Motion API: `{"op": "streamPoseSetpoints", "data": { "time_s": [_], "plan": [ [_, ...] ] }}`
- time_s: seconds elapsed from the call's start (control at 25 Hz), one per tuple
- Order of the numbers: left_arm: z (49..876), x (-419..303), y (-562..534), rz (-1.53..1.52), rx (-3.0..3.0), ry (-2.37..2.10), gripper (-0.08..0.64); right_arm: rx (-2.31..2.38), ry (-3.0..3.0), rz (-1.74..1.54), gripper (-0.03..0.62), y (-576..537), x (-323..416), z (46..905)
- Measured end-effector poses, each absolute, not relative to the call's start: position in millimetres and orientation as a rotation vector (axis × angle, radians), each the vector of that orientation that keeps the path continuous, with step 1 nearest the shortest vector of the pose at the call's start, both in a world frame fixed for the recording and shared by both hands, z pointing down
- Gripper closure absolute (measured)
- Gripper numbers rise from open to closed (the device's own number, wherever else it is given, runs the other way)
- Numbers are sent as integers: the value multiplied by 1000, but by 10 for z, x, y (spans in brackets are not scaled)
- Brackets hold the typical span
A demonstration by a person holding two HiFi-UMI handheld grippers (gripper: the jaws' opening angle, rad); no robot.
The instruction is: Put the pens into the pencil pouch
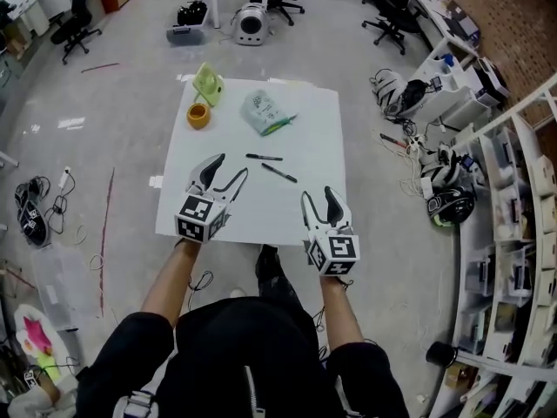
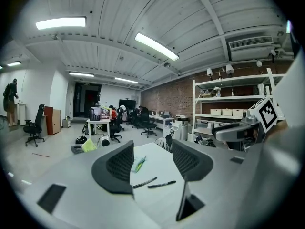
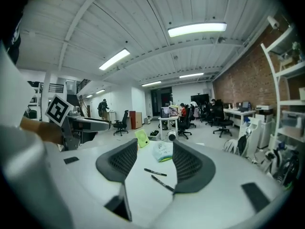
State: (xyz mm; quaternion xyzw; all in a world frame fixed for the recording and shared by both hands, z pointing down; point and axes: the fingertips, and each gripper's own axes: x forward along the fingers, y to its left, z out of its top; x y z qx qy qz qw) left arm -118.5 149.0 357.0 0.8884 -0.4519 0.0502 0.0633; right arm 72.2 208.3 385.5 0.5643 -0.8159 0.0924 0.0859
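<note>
Pens lie loose on the white surface (image 1: 313, 129), two of them, both black, and neither gripper touches them.

Left gripper (image 1: 231, 165): jaws apart with nothing between them, held over the near left part of the surface. In the left gripper view the bare surface shows through the gap, and both pens lie just ahead of the jaw tips.

Right gripper (image 1: 318, 193): jaws also spread and empty, at the near right edge of the surface. It is level with the left gripper and well apart from it.

First pen (image 1: 264, 158) lies ahead of the left gripper's tips, roughly crosswise to the person. Second pen (image 1: 279, 173) lies just beside the first on the side toward the right gripper, at a slant. It is the closer of the two to the right gripper. The two pens are close together but apart.

Pencil pouch (image 1: 266, 112) is white with green and lies flat beyond the pens, farther from both grippers — in the right gripper view it sits straight ahead between the jaws. I cannot tell whether it is open.

Beyond the left gripper, near the far left corner of the surface, are a small orange round object (image 1: 198, 116) and a yellow-green object (image 1: 208, 84).
</note>
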Motion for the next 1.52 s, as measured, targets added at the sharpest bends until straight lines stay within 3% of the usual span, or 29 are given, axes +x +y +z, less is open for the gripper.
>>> {"op": "streamPoseSetpoints", "data": {
  "time_s": [0.6, 1.0, 1.52],
  "plan": [
    [3618, -853, 154, 246, 2604, -1471, 299, 1486, -2515, 259, 370, 516, 945, 3949],
    [3755, -1005, -135, 327, 2616, -1418, 301, 1456, -2477, 334, 359, 323, 814, 4169],
    [4528, -625, -443, 575, 2702, -1118, 324, 1520, -2324, 463, 360, 461, 931, 4582]
  ]
}}
